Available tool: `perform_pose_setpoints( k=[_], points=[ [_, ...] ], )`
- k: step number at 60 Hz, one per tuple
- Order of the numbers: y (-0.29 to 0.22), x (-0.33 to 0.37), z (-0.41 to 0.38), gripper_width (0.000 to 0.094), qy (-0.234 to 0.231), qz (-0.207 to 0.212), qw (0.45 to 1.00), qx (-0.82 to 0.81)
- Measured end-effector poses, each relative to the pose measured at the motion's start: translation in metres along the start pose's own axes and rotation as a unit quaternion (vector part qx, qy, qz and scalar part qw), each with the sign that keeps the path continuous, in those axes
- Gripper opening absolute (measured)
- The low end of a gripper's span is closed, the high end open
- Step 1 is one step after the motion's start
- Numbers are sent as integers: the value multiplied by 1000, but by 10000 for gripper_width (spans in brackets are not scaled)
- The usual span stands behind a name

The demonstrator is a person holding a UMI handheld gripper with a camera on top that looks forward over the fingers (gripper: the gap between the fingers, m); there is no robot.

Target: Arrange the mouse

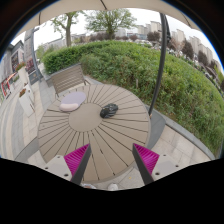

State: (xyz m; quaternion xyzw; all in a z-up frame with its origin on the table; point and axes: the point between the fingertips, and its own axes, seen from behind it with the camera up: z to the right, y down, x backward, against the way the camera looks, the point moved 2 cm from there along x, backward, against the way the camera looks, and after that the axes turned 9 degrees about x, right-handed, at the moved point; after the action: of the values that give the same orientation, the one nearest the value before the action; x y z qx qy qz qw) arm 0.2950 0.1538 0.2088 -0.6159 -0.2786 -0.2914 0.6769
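Gripper view looks out over a patio with a broad hedge (150, 70) of green shrubs running behind and to the right of the furniture, trees (105, 20) and pale buildings (185, 42) rising beyond it under a bright sky. A dark, thin pole (163, 65) stands upright in front of the hedge, at the right of the table.

A round slatted table (85, 130) of pale wood fills the middle ground; its slats fan out from the centre, and its near edge sits just ahead of the fingers. Pale paving (15, 125) shows to its left. Behind the far-left edge of the table stands a slatted wooden chair (68, 80) with a light cushion (72, 100) on its seat.

The gripper (111, 160) hovers above the near edge of the table, its two fingers spread wide apart with nothing between them; the magenta pads (76, 157) face each other across an open gap.

A dark computer mouse (108, 110) lies on the table right of the centre, toward the far edge, well beyond the fingers and apart from them.
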Motion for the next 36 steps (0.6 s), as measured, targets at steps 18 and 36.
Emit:
perform_pose_setpoints(
  k=[18, 36],
  points=[
    [5, -11, -3, 866, 3, -9, 1000, -3],
    [-8, -54, -18, 866, 4, 5, 1000, -24]
  ],
)
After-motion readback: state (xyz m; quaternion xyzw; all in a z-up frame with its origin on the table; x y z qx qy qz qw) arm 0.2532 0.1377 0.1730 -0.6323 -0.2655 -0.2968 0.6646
